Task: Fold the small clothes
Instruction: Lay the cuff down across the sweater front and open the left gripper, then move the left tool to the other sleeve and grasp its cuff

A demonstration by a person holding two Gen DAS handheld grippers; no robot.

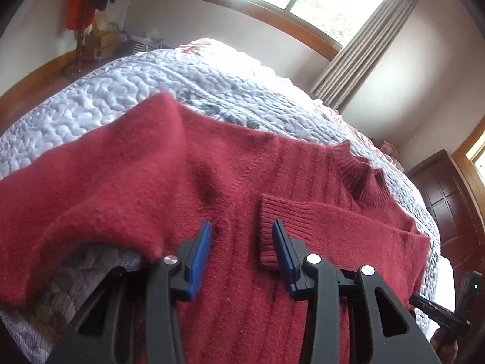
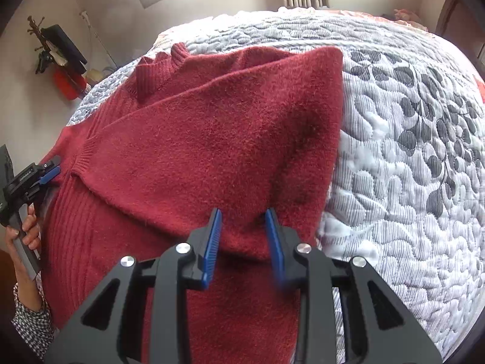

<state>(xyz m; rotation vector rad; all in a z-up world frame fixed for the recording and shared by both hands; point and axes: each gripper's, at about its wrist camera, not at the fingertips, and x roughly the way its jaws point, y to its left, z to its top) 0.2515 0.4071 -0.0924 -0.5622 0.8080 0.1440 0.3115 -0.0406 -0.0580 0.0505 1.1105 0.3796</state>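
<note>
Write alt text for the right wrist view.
An open right gripper with blue pads hovers over a dark red sweater spread on a grey-and-white quilted bed, one sleeve folded across the body. At the left edge, a hand holds the left gripper against the sweater.

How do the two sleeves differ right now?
The right sleeve is folded across the sweater's chest, its cuff lying flat near the left gripper. The left sleeve is not folded in: it spreads outward over the quilt, its end dropping out of view. The right sleeve lies smooth; the left one is humped, with a gap under its lower edge. Both are the same dark red knit.
</note>
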